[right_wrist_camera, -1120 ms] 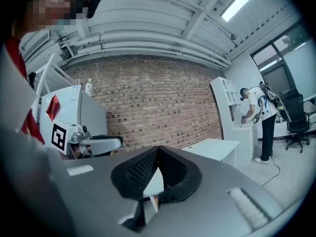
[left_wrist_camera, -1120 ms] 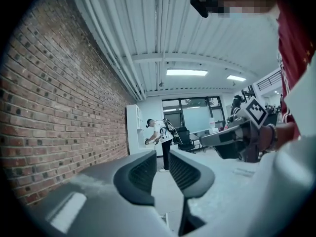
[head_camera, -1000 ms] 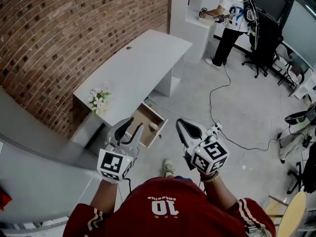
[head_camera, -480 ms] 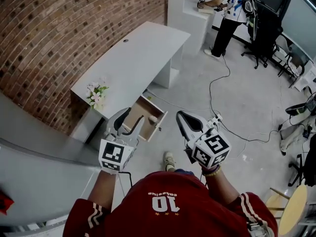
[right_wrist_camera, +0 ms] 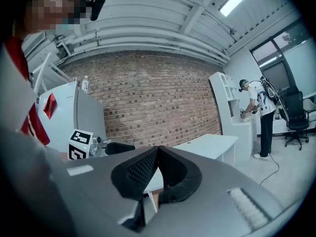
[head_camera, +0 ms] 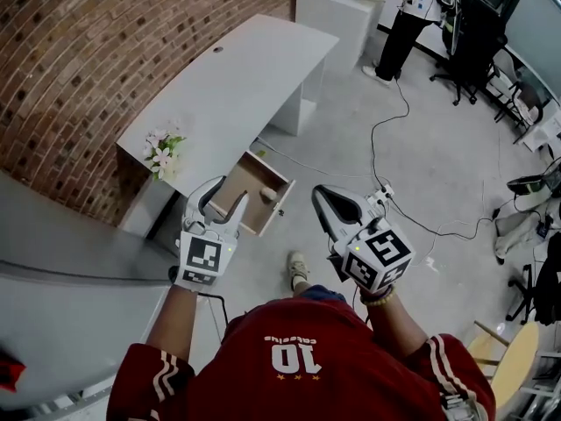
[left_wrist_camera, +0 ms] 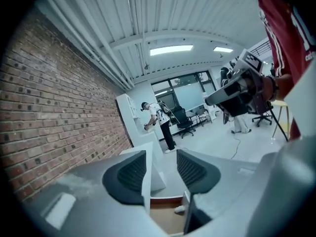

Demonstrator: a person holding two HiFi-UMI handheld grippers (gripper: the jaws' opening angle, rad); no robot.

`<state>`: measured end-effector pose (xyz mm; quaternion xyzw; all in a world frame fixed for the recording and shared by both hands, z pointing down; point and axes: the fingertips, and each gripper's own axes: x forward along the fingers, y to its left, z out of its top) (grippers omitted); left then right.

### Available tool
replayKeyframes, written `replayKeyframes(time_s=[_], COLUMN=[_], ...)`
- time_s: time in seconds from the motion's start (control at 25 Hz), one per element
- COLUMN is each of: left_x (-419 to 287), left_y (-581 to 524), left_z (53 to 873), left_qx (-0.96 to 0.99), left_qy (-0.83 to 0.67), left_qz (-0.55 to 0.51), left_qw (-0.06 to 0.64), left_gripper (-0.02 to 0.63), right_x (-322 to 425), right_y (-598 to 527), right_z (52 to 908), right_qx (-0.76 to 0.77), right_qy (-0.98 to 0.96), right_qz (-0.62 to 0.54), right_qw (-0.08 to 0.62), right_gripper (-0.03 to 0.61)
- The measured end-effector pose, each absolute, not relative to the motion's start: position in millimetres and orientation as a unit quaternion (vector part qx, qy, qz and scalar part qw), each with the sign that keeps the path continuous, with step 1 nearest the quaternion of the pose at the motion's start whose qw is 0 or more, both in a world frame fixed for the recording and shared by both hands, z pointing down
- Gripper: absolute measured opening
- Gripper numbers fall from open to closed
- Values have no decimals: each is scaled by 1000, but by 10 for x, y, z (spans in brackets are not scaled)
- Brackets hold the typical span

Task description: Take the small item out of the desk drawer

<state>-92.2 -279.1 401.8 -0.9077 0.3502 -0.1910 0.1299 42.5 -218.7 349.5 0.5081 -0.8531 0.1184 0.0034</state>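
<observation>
A white desk [head_camera: 237, 86] stands against the brick wall with its drawer [head_camera: 248, 181] pulled open. A small pale item [head_camera: 267, 196] lies in the drawer near its front right corner. My left gripper [head_camera: 221, 202] hovers above the drawer's front left, jaws open and empty. In the left gripper view the gripper [left_wrist_camera: 160, 164] looks past its spread pads [left_wrist_camera: 131, 174] down into the wooden drawer [left_wrist_camera: 165, 221], where the small item [left_wrist_camera: 178, 209] shows. My right gripper [head_camera: 321, 194] hangs to the right of the drawer, over the floor, its jaws shut and empty. Its pads [right_wrist_camera: 140, 169] meet at the tips.
A small bunch of flowers [head_camera: 160, 154] sits on the desk's near end. A black cable [head_camera: 386, 147] trails over the floor. Another person [head_camera: 403, 7] stands at a white shelf unit far back, with office chairs [head_camera: 478, 33] nearby. My own shoe [head_camera: 298, 270] is below the drawer.
The left gripper's jaws have spread wider and it has shifted toward the open drawer. The view has moved closer to the desk. The right gripper stays shut.
</observation>
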Motion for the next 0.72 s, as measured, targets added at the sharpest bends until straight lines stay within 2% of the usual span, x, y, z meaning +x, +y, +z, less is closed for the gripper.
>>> replayKeyframes(time_s=[0.2, 0.4, 0.72], left_x=[-853, -814, -646], left_y=[-2912, -3074, -3316], left_z=[4282, 4738, 5211], left_qx=[-904, -901, -888], left_qy=[345, 346, 332], left_qz=[-213, -236, -285], left_qw=[139, 111, 143], left_gripper=[195, 195, 195], right_x=[494, 566, 705], right_y=[-2288, -2447, -2724], right_z=[3603, 3713, 3892], right_qx=[513, 519, 523], right_qy=[-849, -845, -839], right_qz=[123, 128, 148], right_qw=[10, 13, 5], right_gripper=[3, 3, 3])
